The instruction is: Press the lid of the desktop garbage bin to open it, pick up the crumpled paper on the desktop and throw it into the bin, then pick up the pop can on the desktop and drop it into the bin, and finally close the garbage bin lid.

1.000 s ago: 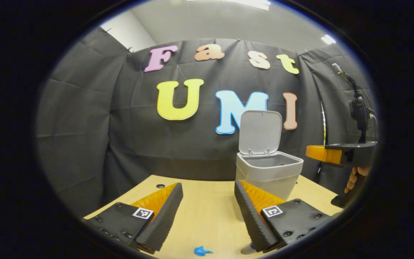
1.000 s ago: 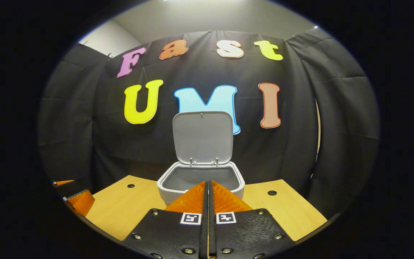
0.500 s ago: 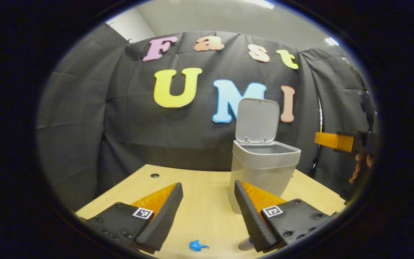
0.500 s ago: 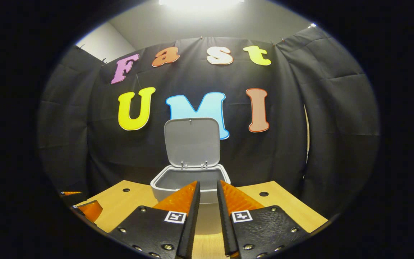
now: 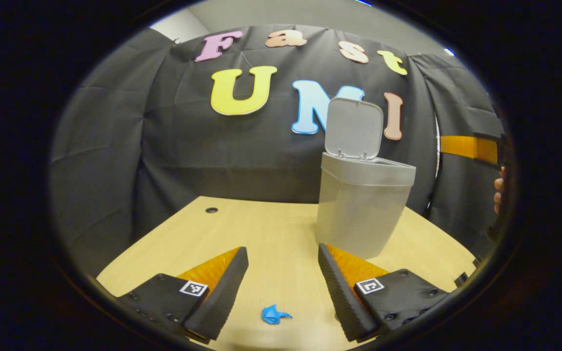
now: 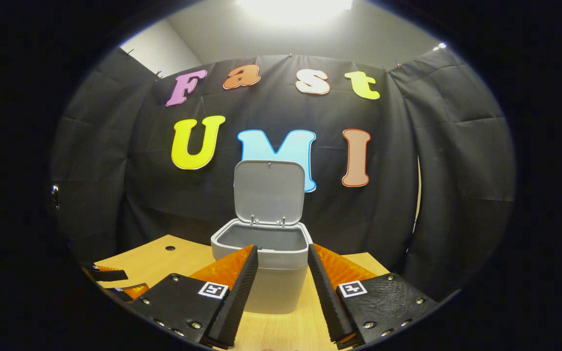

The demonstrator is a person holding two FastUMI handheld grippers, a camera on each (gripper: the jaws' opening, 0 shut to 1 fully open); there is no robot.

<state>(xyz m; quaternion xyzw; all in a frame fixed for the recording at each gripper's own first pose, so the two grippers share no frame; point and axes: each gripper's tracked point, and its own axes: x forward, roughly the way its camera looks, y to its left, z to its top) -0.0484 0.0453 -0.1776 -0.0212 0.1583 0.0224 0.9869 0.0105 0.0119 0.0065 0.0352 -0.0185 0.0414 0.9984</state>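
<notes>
Two tongs, both wide and empty: left tongs (image 5: pixel 281 273) low over the tabletop (image 5: pixel 261 234), right tongs (image 6: pixel 281 278) before the bin (image 6: pixel 261 263). Bin near the tabletop's far edge, lid (image 6: pixel 269 190) upright. Blue scrap (image 5: pixel 273 314) near the front edge.

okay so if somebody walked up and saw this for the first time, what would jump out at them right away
The grey garbage bin standing toward the back of the wooden table, its lid flipped up, would catch the eye first. Next, the small blue crumpled paper lying on the table between the open fingers of the left hand-held gripper. The right hand-held gripper is also open and empty, in front of the bin.
</notes>
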